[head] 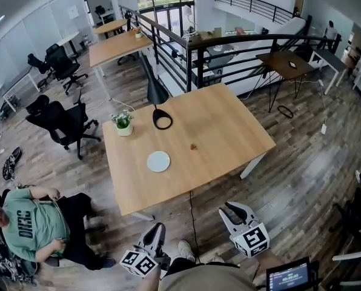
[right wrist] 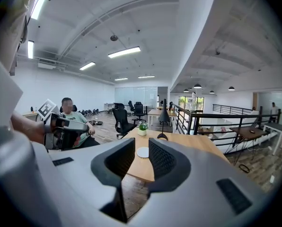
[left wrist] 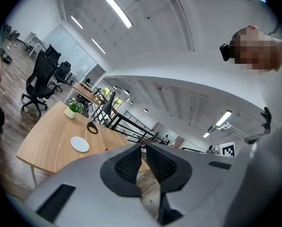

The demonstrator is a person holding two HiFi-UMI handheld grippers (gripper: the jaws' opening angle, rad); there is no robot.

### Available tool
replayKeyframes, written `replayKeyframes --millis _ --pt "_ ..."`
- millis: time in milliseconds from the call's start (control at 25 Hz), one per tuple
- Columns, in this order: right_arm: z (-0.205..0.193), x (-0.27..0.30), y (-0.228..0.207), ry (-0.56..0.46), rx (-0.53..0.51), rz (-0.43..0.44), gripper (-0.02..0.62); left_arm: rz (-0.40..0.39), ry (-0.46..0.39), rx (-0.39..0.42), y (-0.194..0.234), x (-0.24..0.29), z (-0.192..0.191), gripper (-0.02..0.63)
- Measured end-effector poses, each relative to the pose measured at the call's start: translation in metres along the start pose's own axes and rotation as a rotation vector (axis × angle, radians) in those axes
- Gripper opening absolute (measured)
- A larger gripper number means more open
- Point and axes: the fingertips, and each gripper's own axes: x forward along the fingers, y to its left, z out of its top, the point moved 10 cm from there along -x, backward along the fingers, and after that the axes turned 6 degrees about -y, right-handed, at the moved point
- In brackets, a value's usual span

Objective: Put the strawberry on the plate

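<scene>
A small red strawberry [head: 194,145] lies near the middle of the wooden table [head: 229,132]. The round white plate [head: 158,161] sits to its left, closer to the near edge. Both grippers hover over the floor, short of the table's near edge. My left gripper [head: 158,227] is shut and holds nothing; in its own view it [left wrist: 143,146] points toward the plate [left wrist: 79,144] and strawberry [left wrist: 105,149]. My right gripper [head: 226,208] is shut and empty too. Its view frames the plate [right wrist: 142,152] between the jaws [right wrist: 141,141].
A potted plant [head: 123,123] and a black lamp with a ring base [head: 162,119] stand on the table's far left. A black railing [head: 229,47] runs behind the table. A seated person in a green shirt [head: 29,223] and an office chair [head: 65,123] are at the left.
</scene>
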Motion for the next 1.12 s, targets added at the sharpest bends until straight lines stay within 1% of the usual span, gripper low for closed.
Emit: replayKeyframes --millis 320,640,1000,1120 --pt "-0.003 0.020 0.018 0.021 -0.003 -0.036 0.074 -0.033 0.025 -0.019 0.035 0.005 0.011 0.034" --pt "-0.006 0.039 0.032 0.033 -0.018 -0.052 0.074 -0.051 0.026 -0.037 0.062 0.002 0.017 0.034" --pt "-0.001 0.042 0.032 0.041 -0.029 -0.066 0.074 -0.071 0.029 -0.049 0.067 0.011 0.019 0.034" --pt "-0.002 0.045 0.032 0.048 -0.030 -0.061 0.074 -0.066 0.019 -0.055 0.070 0.012 0.021 0.034"
